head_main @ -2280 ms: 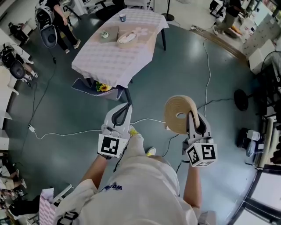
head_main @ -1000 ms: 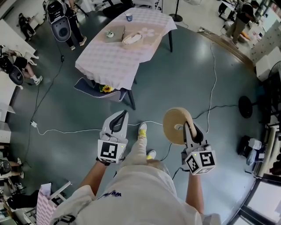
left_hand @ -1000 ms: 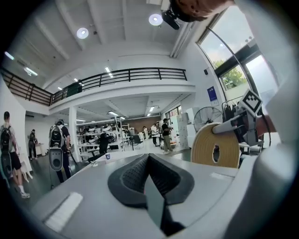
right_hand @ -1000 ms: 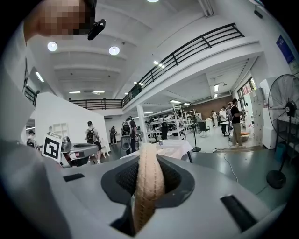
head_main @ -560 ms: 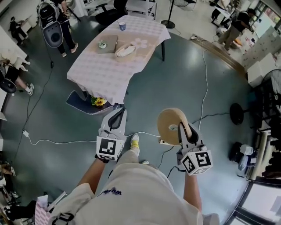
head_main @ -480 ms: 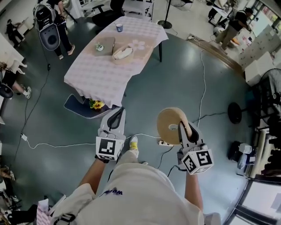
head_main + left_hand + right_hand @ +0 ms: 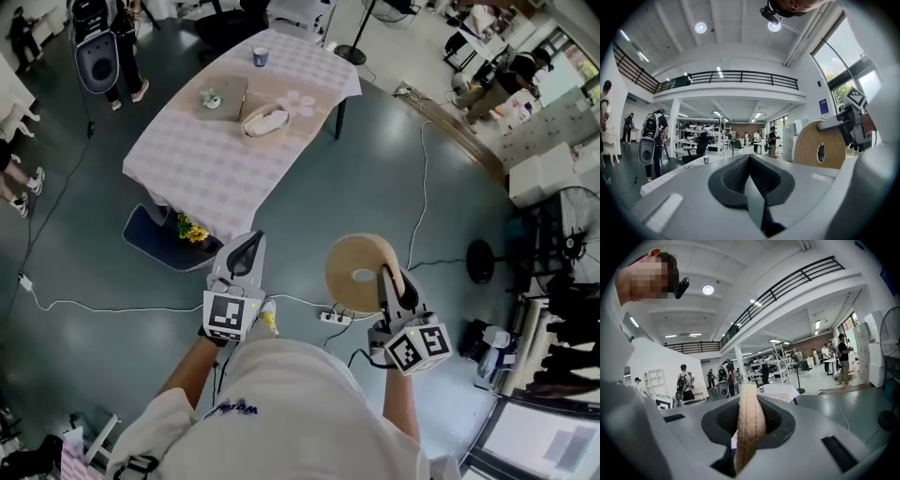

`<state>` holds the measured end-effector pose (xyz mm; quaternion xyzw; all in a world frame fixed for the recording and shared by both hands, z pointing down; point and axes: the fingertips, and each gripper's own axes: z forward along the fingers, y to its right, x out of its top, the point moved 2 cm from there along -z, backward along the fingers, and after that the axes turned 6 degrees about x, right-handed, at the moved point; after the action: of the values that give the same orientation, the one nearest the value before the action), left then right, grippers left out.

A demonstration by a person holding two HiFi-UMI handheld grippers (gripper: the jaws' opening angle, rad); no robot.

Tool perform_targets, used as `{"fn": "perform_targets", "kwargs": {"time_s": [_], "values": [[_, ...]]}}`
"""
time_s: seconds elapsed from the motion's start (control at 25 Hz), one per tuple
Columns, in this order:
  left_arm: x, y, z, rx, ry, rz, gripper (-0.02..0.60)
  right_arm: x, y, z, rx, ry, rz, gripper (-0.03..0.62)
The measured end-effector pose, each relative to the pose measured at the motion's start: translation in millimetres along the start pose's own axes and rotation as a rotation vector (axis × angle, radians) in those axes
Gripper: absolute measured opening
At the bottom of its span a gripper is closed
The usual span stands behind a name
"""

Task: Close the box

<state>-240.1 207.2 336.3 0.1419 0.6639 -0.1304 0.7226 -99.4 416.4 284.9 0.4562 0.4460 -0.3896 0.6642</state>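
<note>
Wickerwork of the round tan woven lid (image 7: 354,274) is probably making it light, stiff and grippy. The right gripper (image 7: 386,277) is pinching its rim edge-on, fingers (image 7: 774,420) narrowly parted around it. The left gripper (image 7: 246,247) is holding nothing, its tips pressed together. The oval woven box (image 7: 265,121) is sitting on the checked-cloth desk (image 7: 202,164), well ahead.

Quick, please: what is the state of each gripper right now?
Left gripper: closed, nothing between its jaws.
Right gripper: closed on the round woven lid, held upright by its edge.
</note>
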Motion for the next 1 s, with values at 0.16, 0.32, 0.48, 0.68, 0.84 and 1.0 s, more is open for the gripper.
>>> {"fn": "perform_targets", "kwargs": {"time_s": [0.16,0.32,0.48,0.68,0.84,1.0], "values": [[-17.7,-21.1,3.3,-0.016,-0.059,0.011,0.002,6.4,-5.3,20.7,0.007,0.038,0.041,0.063],[-16.5,-25.9,25.6,-0.037,-0.058,0.021,0.002,4.8,4.7,31.8,-0.026,0.045,0.033,0.063],[-17.4,-16.8,43.2,-0.063,-0.067,0.005,0.002,-3.0,14.3,39.6,-0.041,-0.001,-0.004,0.061],[-14.9,12.3,64.4,-0.092,-0.078,0.009,0.002,-6.7,40.3,59.4,-0.06,-0.077,-0.082,0.061],[-11.9,14.6,91.5,-0.043,-0.099,0.011,0.002,-0.6,74.5,89.8,-0.004,-0.06,-0.092,0.061],[-12.4,0.5,129.9,0.067,-0.134,0.017,0.002,4.4,109.4,132.8,0.103,-0.077,-0.057,0.061]]}}
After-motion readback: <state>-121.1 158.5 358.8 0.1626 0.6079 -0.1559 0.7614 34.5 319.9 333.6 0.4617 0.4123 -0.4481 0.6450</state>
